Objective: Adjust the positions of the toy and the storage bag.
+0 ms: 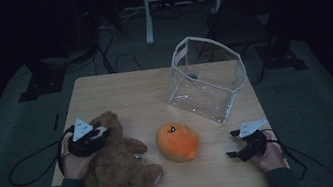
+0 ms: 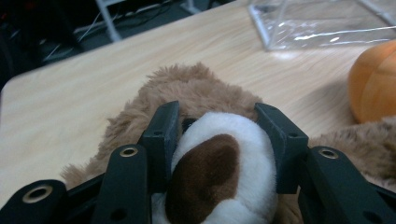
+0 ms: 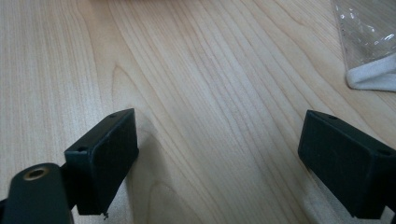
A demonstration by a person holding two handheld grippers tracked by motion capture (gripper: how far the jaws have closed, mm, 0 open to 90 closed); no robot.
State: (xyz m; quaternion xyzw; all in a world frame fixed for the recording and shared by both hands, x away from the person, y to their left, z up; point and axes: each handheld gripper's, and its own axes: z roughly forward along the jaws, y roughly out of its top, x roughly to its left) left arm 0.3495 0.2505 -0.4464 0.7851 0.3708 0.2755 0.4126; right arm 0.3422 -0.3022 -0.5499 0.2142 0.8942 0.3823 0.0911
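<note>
step in hand: the grasp on the teddy bear [image 1: 117, 162]. the left claw [image 2: 219, 140] is closed on the bear's white muzzle — one jaw presses each side of the snout, and the brown nose patch sits between them. the plush bulges slightly past the jaws, so the grip appears firm rather than loose.

position of the bear: it lies at the near left part of the table [image 1: 123, 90], head toward the left hand [image 1: 75, 161], limbs spread toward the near edge. in the high view the left claw [image 1: 91, 138] sits on its head. the orange plush toy [image 1: 178, 141] lies just beside the bear's arm, apart from it.

the right claw [image 3: 219, 154] stands wide and holds nothing; bare table shows between its jaws. in the high view the right claw [image 1: 242, 143] rests near the right edge, below the clear plastic container [image 1: 206, 78].

next move, as a judgement: lift the bear by the head and carry it toward the container, which stands open-topped at the far right. the body will hang and swing — raise it high enough to clear the orange toy and the container rim.

appearance of the bear: brown, shaggy fur, white muzzle, dark brown nose, pale foot soles. soft and compliant; expect it to deform under load.
</note>
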